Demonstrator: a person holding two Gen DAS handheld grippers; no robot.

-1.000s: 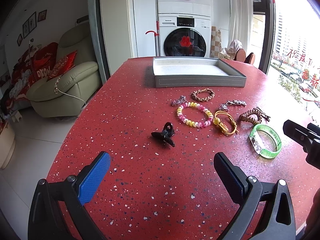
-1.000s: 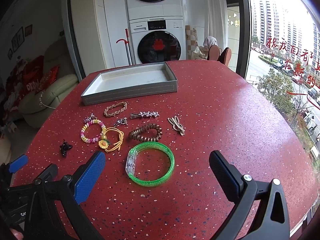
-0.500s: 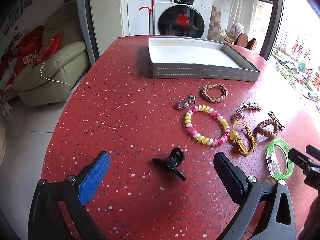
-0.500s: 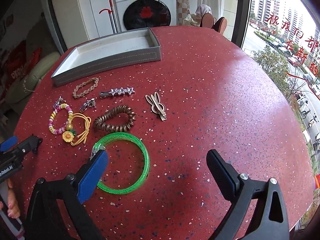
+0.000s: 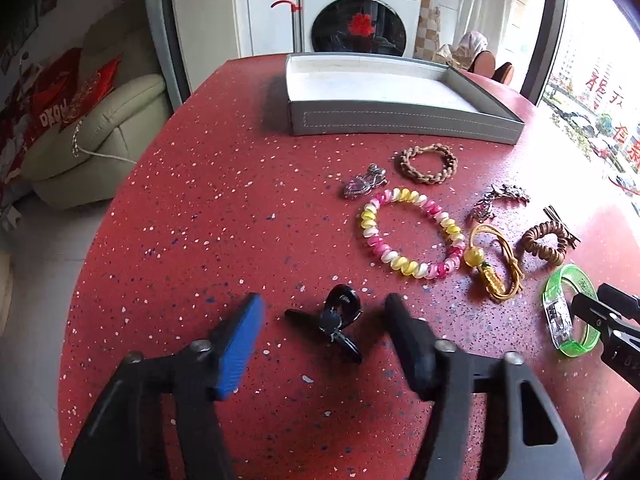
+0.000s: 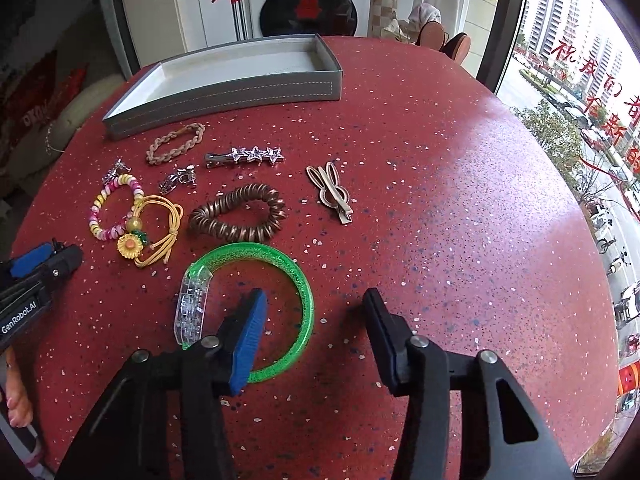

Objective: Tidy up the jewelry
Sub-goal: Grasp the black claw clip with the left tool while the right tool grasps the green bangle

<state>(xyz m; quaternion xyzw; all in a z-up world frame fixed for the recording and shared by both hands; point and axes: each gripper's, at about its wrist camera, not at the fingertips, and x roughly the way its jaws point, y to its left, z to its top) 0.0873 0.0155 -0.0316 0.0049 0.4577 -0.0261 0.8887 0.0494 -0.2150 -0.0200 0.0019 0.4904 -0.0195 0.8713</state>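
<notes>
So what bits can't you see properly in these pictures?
- Green bangle: right wrist view, the blue finger covers its near rim.
- Black claw clip: right wrist view, hidden behind the left gripper.
- Right gripper: left wrist view, cut off by the edge.
- Tray corners: its near wall hides them.

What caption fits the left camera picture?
Open left gripper straddles a black claw clip on the red table, bracelets and grey tray beyond.

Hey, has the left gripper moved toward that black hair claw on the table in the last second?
Yes. The left gripper has closed in on the black hair claw, which now sits between its open fingers on the red table.
</notes>
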